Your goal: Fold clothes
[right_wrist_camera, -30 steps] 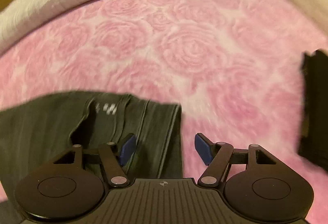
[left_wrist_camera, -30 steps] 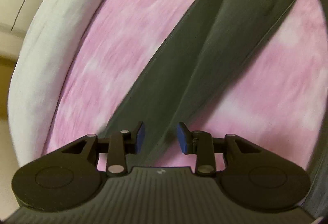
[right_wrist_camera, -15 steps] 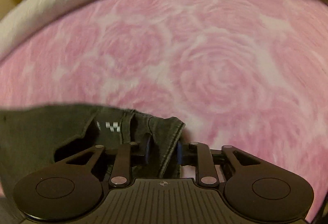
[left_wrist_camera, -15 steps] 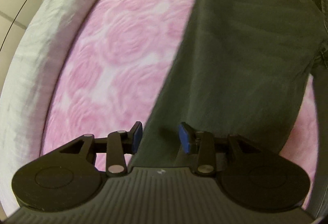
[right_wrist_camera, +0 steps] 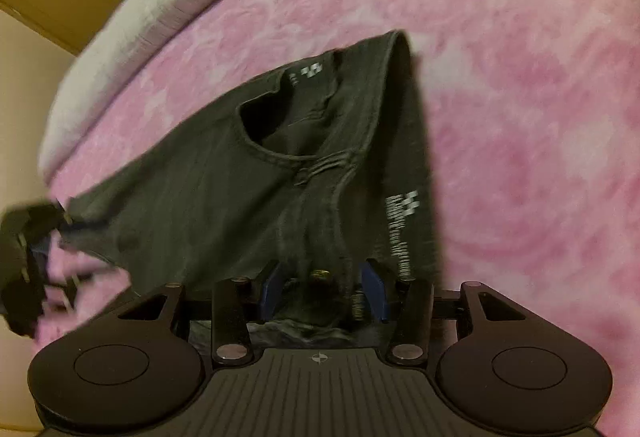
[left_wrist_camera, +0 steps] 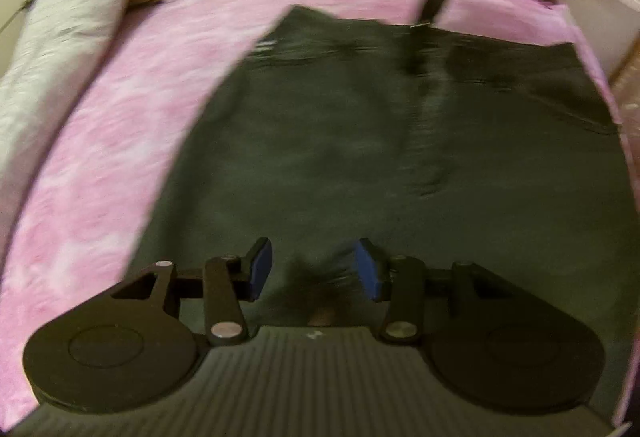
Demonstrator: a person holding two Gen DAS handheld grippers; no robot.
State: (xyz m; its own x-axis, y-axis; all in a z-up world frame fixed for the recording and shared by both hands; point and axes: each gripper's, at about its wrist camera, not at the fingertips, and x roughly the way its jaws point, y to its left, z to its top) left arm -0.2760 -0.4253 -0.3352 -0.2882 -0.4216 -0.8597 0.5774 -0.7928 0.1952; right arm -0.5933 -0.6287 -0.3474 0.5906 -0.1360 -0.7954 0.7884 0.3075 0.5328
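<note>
A white quilt [left_wrist_camera: 60,37] edges the pink blanket [left_wrist_camera: 120,141] on the left. The dark jeans [left_wrist_camera: 360,141] lie spread on the blanket. The left gripper [left_wrist_camera: 312,269] holds a fold of them (blurred) between part-closed fingers. The right gripper [right_wrist_camera: 322,291] pinches the waistband at the button [right_wrist_camera: 319,274].

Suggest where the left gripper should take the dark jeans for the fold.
Probably the near end of the jeans, at the bunch between the left gripper's fingers, coming in low from this end. The right gripper pinches the waistband by the button, so the opposite end needs holding; the rest lies flat on the pink blanket, offering no ridge.
</note>
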